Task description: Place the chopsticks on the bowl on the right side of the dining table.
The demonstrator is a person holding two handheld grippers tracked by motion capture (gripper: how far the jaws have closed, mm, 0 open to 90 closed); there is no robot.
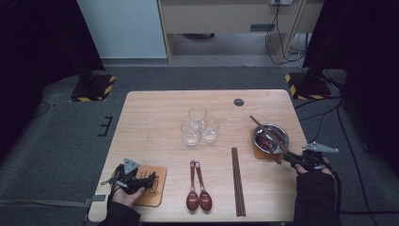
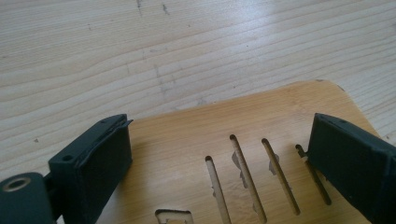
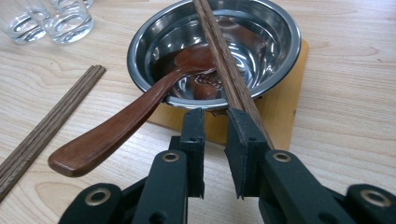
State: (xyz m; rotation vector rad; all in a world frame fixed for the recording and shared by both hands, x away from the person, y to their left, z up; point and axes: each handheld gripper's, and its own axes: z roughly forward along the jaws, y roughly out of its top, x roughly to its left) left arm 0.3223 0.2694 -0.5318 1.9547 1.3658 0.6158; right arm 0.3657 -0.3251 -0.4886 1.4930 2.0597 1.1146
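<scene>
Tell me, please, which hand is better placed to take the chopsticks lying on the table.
Probably right: the right gripper, beside the bowl, is nearer those chopsticks; the left gripper rests over the coaster.

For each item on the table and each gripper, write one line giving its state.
Metal bowl: upright on its coaster, spoon inside.
Chopsticks across bowl: resting on the rim.
Three glasses: upright, empty.
Two spoons: lying flat.
Left gripper: jaws open over slotted coaster.
Right gripper: jaws slightly apart, gripping nothing.
</scene>
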